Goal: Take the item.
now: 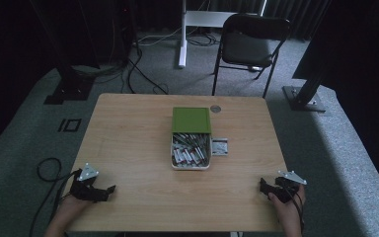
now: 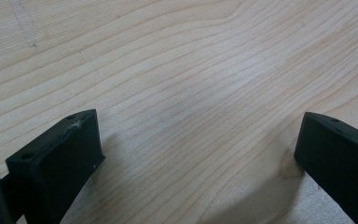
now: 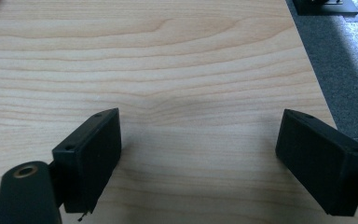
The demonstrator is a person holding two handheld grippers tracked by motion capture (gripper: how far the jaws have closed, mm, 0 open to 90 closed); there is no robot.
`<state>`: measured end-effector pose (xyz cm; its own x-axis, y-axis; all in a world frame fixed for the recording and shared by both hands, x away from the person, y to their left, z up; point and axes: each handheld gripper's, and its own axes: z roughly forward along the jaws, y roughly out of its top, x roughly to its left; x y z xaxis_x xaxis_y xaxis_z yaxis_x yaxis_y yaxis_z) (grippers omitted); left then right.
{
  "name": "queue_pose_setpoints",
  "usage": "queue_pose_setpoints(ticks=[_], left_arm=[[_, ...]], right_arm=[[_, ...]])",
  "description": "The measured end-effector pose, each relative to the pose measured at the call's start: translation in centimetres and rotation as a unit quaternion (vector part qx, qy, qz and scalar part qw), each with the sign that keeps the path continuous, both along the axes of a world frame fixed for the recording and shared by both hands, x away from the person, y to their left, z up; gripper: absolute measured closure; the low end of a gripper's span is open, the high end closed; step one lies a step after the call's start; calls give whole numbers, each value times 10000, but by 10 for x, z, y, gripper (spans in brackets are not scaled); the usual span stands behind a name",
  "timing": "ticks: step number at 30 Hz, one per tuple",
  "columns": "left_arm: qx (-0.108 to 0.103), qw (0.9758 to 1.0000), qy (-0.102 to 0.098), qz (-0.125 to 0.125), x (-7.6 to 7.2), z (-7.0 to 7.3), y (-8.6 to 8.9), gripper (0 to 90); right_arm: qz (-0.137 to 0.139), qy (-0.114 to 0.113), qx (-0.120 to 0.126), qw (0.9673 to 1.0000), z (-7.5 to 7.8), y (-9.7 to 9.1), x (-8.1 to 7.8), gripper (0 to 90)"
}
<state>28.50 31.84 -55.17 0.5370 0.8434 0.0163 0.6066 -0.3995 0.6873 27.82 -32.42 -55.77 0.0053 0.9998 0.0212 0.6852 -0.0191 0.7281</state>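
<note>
Left gripper (image 1: 109,189): I see jaws spread apart, empty, resting on the worktop (image 1: 128,143).
Right gripper (image 1: 262,186): I see jaws apart, empty, low over the worktop.
Box (image 1: 191,151): ahead, between both grippers, well apart; green lid (image 1: 191,120) just behind it.

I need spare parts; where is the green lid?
In the high view, the green lid lies mid-table, at the open box's far end.

A black folding chair (image 1: 250,45) stands on grey carpet (image 1: 24,123) beyond the light wooden desk (image 1: 128,143), beside a white post (image 1: 182,34).
</note>
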Motion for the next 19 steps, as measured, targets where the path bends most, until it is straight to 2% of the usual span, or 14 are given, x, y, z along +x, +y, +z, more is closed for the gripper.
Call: queue_pose_setpoints(ticks=[4, 9, 10, 13, 19], left_arm=[[0, 10000, -1, 0, 0, 0, 0, 14], [1, 10000, 0, 0, 0, 0, 0, 14], [0, 10000, -1, 1, 0, 0, 0, 14], [1, 10000, -1, 1, 0, 0, 0, 14], [-1, 10000, -1, 0, 0, 0, 0, 14]], right_arm=[[128, -37, 99, 9999, 0, -1, -1, 144], [274, -99, 370, 9989, 0, -7, -1, 129], [238, -85, 324, 9992, 0, -6, -1, 130], [263, 12, -12, 9997, 0, -2, 1, 129], [229, 10, -7, 9997, 0, -2, 1, 128]])
